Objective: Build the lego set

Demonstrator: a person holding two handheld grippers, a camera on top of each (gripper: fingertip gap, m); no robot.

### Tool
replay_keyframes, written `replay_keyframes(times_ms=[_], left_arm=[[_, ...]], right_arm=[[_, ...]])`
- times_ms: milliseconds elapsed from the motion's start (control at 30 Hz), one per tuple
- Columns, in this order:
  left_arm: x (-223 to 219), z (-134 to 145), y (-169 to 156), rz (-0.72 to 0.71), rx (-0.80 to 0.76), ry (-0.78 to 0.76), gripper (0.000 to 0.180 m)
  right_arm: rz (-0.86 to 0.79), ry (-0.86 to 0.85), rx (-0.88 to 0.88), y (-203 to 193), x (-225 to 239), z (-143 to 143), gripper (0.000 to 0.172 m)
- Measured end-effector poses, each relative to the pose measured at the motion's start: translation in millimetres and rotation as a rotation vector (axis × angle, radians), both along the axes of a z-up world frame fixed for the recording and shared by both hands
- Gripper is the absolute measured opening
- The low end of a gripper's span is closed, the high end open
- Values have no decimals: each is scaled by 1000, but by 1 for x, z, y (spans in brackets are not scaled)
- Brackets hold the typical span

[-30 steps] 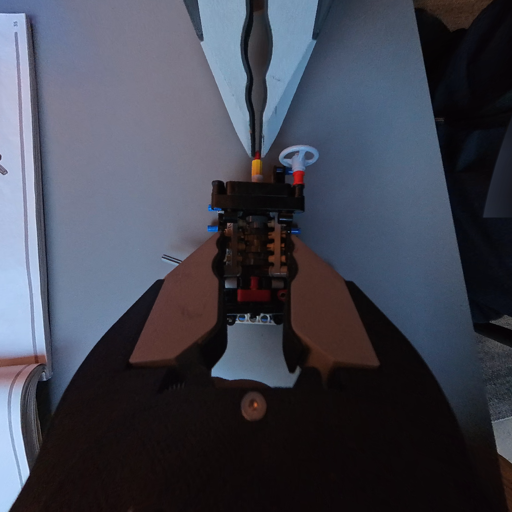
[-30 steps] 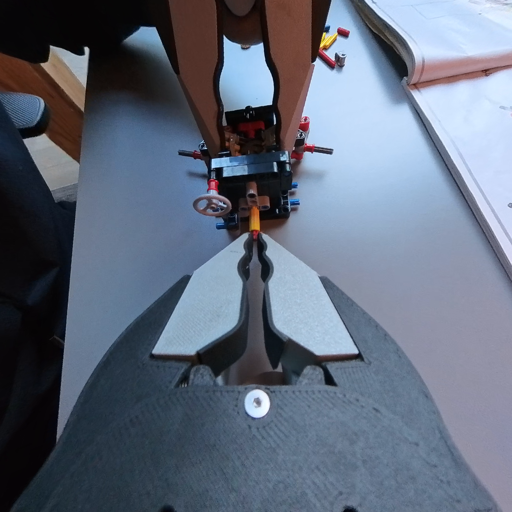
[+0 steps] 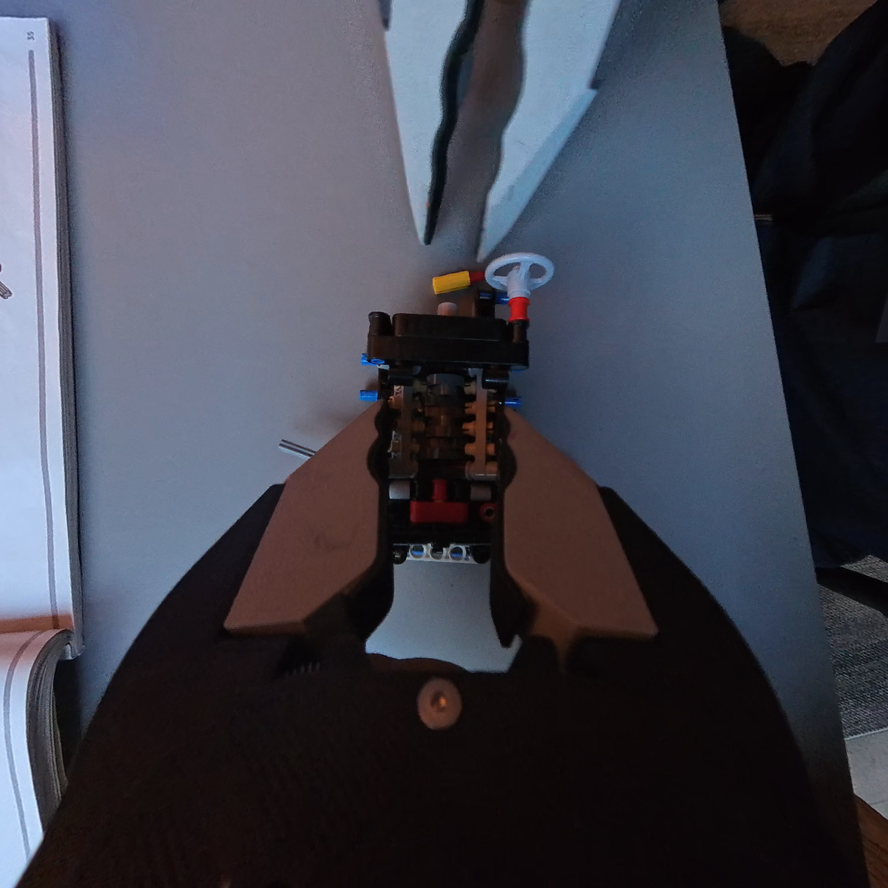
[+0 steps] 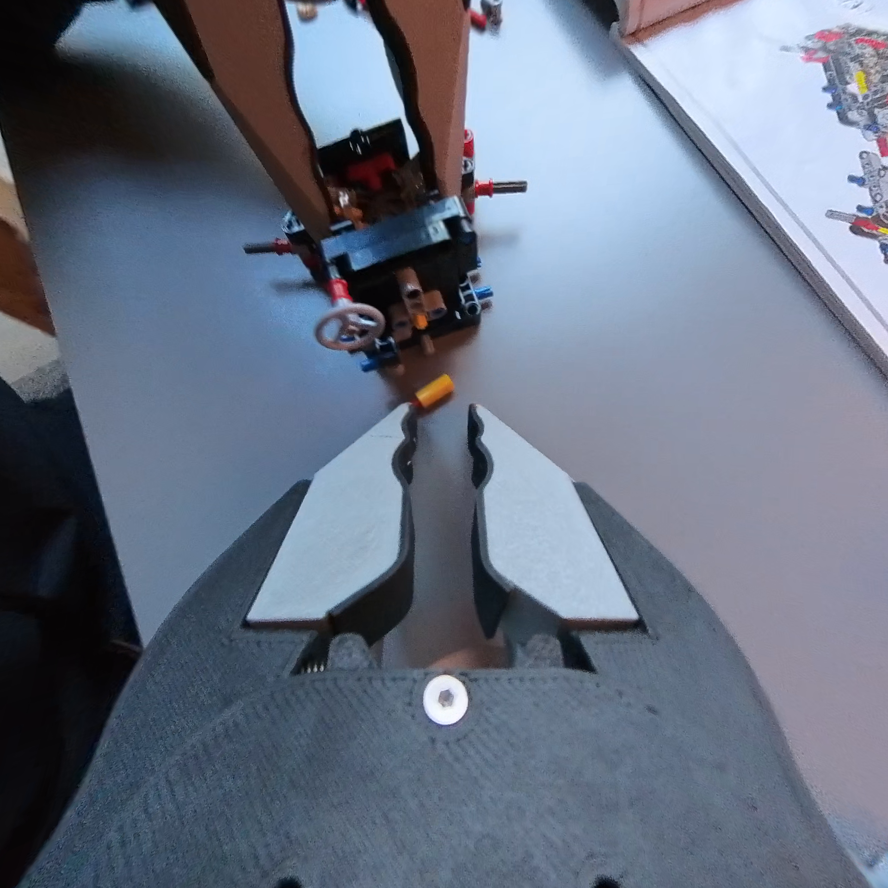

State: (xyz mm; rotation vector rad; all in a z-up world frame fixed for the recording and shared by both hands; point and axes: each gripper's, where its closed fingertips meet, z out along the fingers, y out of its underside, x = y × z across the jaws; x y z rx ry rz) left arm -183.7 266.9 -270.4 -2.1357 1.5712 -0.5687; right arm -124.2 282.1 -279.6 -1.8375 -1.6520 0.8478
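Observation:
A black brick-built model (image 3: 447, 336) with a white steering wheel (image 3: 519, 274) stands on the grey table (image 3: 192, 240). My left gripper (image 3: 444, 413), with brown fingers, is shut on the model's two sides. In the right wrist view it reaches in from the top over the model (image 4: 403, 250). My right gripper (image 4: 439, 408), with pale grey fingers, is open and empty. A small yellow sleeve on a red pin (image 4: 435, 391) lies loose on the table just ahead of its fingertips, beside the model's front. The left wrist view shows the sleeve (image 3: 451, 282) below the right gripper (image 3: 454, 250).
An open instruction booklet lies along the table's side (image 3: 29, 336) (image 4: 769, 168). Small loose pieces (image 4: 485, 14) lie beyond the left gripper. A grey pin (image 3: 295, 449) sticks out from the model's side. The table edge and dark cloth (image 3: 817, 288) lie on the other side. The grippers' ends are close to 7 centimeters from one another.
My right gripper was shut on the red pin with the yellow sleeve at the model's front. It has opened and drawn back, and the piece now lies on the table. The left gripper kept its hold.

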Motion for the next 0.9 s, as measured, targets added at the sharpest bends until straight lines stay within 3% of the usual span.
replay_keyframes(times_ms=[167,300,500,733,900], left_arm=[[-1,0,1,17,6,11,41],[-3,0,0,25,10,25,42],[-6,0,-2,27,13,40,42],[-6,0,-2,28,13,45,41],[-6,0,-3,25,9,47,41]], right_arm=[[-169,57,-58,-8,-2,5,26],[-252,12,43,0,-1,-3,25],[-240,-28,109,-3,-5,-7,22],[-232,-36,149,5,-4,-8,0],[-179,-33,149,2,-5,-7,8]])
